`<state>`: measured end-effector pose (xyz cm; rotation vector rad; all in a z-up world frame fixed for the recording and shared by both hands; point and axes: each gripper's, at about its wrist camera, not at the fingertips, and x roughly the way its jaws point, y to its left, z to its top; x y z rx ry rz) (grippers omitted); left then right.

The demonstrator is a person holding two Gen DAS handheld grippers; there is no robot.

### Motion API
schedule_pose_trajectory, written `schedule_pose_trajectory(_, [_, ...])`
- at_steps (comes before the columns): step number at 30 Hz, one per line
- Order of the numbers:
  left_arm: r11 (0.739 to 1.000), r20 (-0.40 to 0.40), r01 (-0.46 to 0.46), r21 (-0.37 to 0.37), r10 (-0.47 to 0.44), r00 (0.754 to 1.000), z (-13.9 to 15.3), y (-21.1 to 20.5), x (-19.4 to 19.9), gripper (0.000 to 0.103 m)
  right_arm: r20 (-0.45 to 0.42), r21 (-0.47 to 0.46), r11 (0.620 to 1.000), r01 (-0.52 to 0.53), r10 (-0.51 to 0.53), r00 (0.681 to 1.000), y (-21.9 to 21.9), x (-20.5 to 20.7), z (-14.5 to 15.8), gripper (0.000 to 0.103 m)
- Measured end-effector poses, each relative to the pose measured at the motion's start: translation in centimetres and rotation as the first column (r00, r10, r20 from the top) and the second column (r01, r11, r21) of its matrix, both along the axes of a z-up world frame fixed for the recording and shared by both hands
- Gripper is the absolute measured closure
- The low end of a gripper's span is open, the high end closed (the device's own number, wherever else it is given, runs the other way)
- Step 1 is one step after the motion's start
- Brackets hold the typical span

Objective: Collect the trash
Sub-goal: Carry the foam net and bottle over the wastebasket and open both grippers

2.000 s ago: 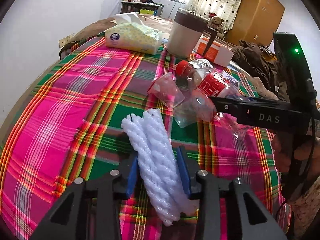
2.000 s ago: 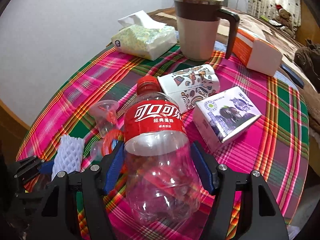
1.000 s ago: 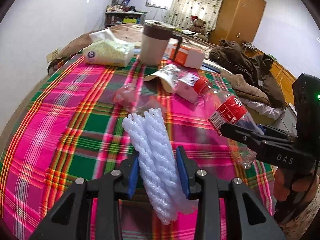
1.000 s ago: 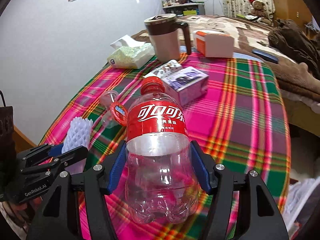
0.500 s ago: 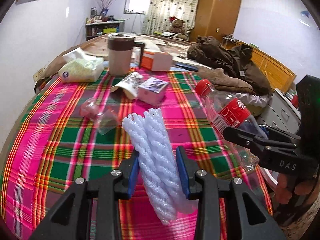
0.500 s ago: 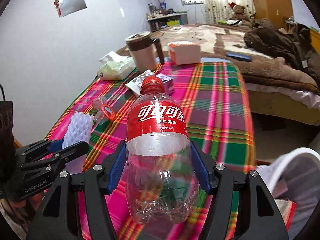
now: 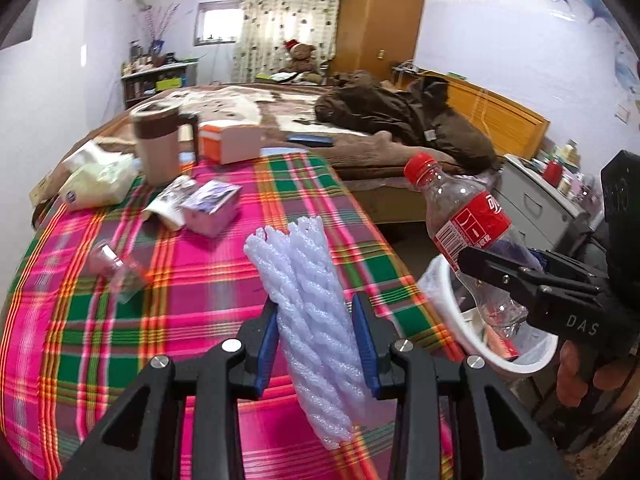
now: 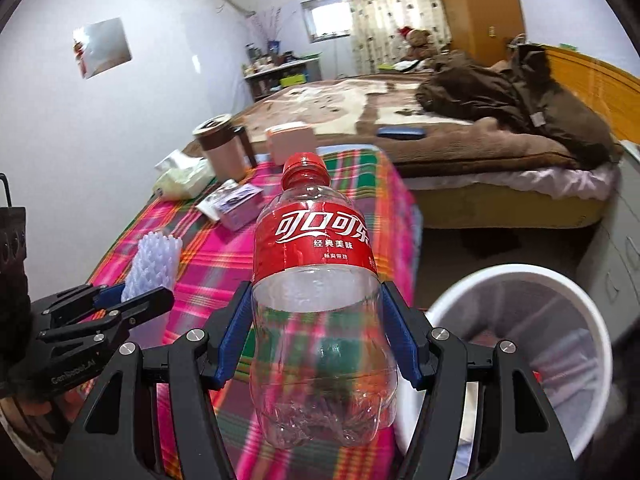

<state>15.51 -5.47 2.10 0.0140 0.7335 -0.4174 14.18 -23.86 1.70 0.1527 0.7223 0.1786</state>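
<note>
Both loads now carried off plaid table (image 7: 168, 320) toward white bin (image 8: 520, 280) — we see left gripper (image 7: 316, 344) clamped on foam net (image 7: 308, 296), right gripper (image 8: 320, 336) clamped on cola bottle (image 8: 320, 280); bin's inside shows fully only in right view.

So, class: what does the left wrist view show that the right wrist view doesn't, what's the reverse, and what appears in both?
Left only: the clear plastic cup lying on the plaid cloth.
Right only: the picture on the wall, and the bottle's front label.
Both: the foam net in the left gripper, the cola bottle in the right gripper, the white bin, and the mug.
</note>
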Motion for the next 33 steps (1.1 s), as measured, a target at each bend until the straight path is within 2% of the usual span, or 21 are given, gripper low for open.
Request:
schedule_pose_trajectory(8, [0.995, 0.014, 0.104, -0.004, -0.104, 0.995, 0.6, -4.9, -0.4, 0.066, 0.013, -0.012, 0.995, 0.097, -0.097, 0.995, -3.2, -1.7, 0.1, 0.039])
schedule_pose_trajectory(16, [0.98, 0.031, 0.199, -0.001, -0.199, 0.979, 0.9, -9.4, -0.9, 0.066, 0.016, -0.017, 0.977, 0.213, -0.213, 0.977, -6.7, -3.2, -0.2, 0.039])
schedule_pose_trajectory(24, [0.955, -0.006, 0.297, -0.001, -0.297, 0.955, -0.3, -14.8, -0.7, 0.066, -0.022, -0.053, 0.947, 0.318, -0.32, 0.947, -10.2, -3.8, -1.6, 0.039])
schedule_pose_trajectory(33, [0.935, -0.05, 0.354, 0.028, -0.353, 0.934, -2.1, -18.8, -0.7, 0.066, -0.087, -0.057, 0.93, 0.364, -0.368, 0.926, -12.7, -3.8, -3.6, 0.039])
